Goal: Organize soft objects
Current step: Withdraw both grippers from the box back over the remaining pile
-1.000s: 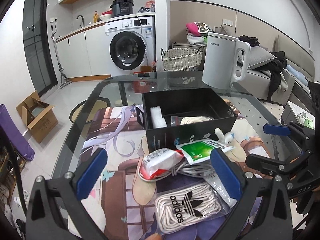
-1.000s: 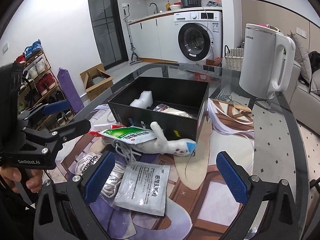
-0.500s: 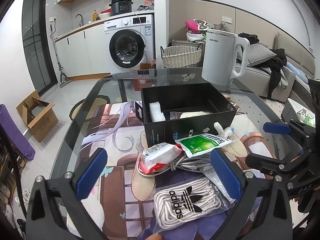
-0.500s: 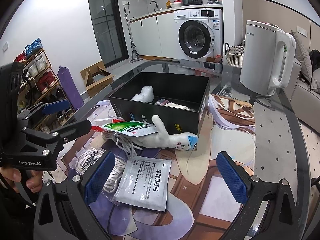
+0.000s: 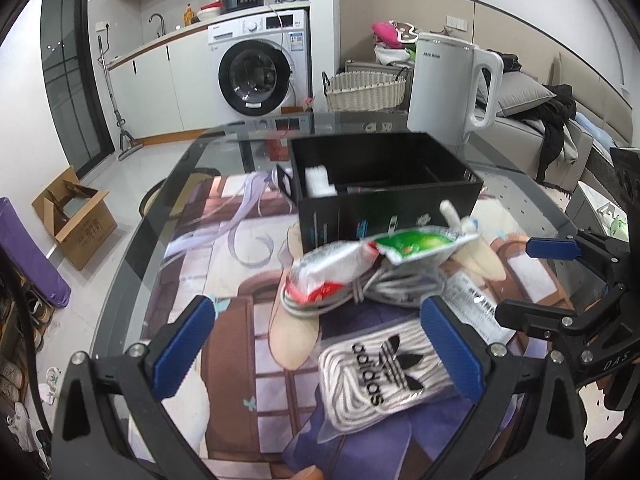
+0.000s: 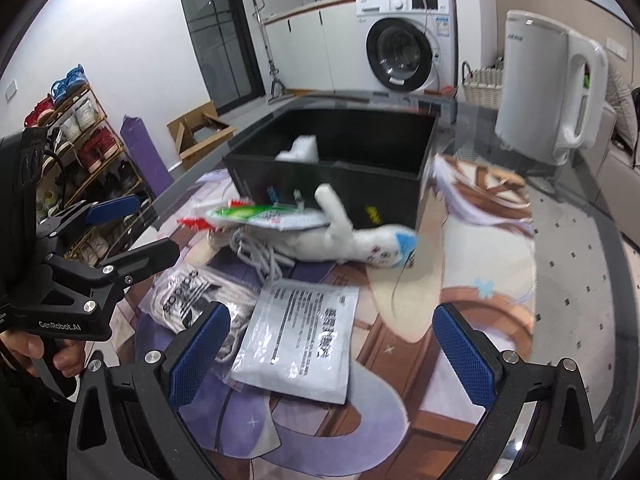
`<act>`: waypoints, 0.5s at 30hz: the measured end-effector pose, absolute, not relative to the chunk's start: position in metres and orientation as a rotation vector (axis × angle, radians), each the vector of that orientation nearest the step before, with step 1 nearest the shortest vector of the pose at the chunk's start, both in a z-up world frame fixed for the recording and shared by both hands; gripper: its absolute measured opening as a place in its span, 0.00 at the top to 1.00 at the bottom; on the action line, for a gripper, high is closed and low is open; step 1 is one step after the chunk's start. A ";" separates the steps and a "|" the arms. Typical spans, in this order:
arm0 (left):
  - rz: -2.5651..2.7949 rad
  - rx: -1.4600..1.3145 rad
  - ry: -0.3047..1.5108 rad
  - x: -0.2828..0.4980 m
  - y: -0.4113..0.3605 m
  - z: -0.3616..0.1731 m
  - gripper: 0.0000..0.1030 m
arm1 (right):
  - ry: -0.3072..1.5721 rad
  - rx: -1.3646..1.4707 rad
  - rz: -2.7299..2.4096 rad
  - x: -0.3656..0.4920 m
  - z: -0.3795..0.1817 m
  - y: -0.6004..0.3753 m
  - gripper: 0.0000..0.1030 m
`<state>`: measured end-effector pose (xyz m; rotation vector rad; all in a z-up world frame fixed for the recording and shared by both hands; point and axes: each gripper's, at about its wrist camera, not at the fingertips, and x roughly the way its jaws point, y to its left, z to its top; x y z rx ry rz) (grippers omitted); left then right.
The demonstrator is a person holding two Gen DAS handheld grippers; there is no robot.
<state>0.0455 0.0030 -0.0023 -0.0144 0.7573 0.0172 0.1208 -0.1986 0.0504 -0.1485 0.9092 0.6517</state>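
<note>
A black open box (image 5: 384, 184) (image 6: 340, 168) stands on the printed mat with white foam (image 5: 319, 182) inside. In front of it lies a pile: a green and white pouch (image 5: 416, 242) (image 6: 256, 214), a red and white packet (image 5: 324, 270), a grey coiled cord (image 5: 384, 288), a white plush toy (image 6: 352, 236), a bag of white adidas laces (image 5: 380, 368) (image 6: 192, 292), and a flat grey sachet (image 6: 300, 336). My left gripper (image 5: 320, 348) is open above the laces. My right gripper (image 6: 328, 348) is open above the sachet.
A white electric kettle (image 5: 448, 88) (image 6: 548, 84) stands behind the box on the glass table (image 5: 168, 200). A washing machine (image 5: 260, 68), wicker basket (image 5: 364, 90), cardboard box (image 5: 76, 216) and sofa (image 5: 560, 132) are beyond the table.
Both grippers have dropped lower and closer to the pile, so the box interior shows less. Nothing on the table has moved. Both grippers stay open.
</note>
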 end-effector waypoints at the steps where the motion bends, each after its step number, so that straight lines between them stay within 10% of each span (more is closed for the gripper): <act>1: 0.017 -0.014 0.763 0.044 0.003 -0.005 0.00 | 0.922 -0.150 0.656 0.121 0.046 -0.197 0.00; 15: -0.011 0.010 0.821 0.043 0.001 -0.022 0.00 | 1.010 -0.235 0.660 0.123 0.013 -0.174 0.00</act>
